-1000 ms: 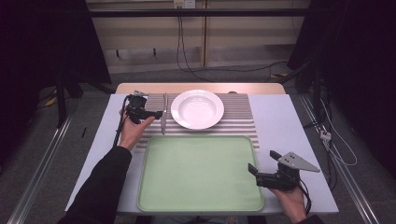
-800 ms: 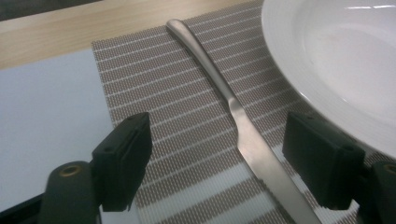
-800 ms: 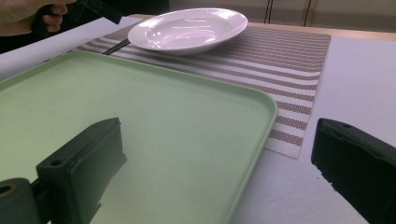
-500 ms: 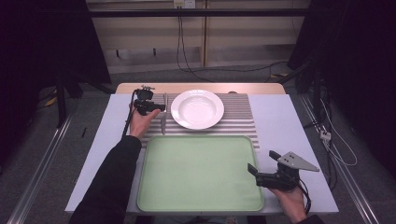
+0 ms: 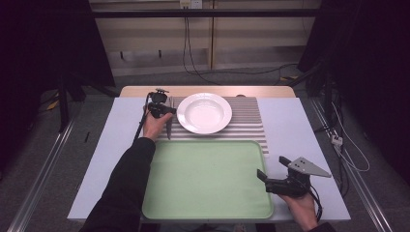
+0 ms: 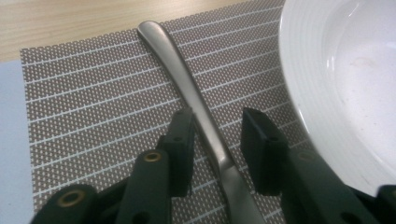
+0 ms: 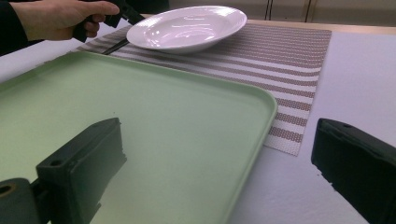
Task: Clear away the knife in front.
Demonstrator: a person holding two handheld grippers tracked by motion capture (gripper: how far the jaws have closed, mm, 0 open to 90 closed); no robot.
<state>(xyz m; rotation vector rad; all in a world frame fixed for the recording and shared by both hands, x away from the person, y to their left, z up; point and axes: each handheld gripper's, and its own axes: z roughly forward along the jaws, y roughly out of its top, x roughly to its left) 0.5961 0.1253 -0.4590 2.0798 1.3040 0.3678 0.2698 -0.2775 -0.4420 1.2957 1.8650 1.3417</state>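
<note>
Silver metal knife (image 6: 198, 100) lies on the striped brown place mat (image 6: 93, 93) near its left edge, just beside the round white plate (image 6: 345, 70). The left gripper (image 6: 217, 135) has been closing; its jaws stand narrow around the handle, one pad touching. Farther right, the right gripper (image 7: 215, 172) gapes wide over the green tray's (image 7: 154, 116) right edge.

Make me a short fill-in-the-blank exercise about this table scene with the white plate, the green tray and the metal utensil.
1. The matte silver metal utensil handle lies between the jaws of the ____ gripper.
2. The round white ceramic plate rests on a striped woven ____.
3. The pale green rectangular plastic tray lies ____ to the person than the plate.
4. The right gripper, jaws apart, holds ____.

Missing words: left; placemat; nearer; nothing
</note>
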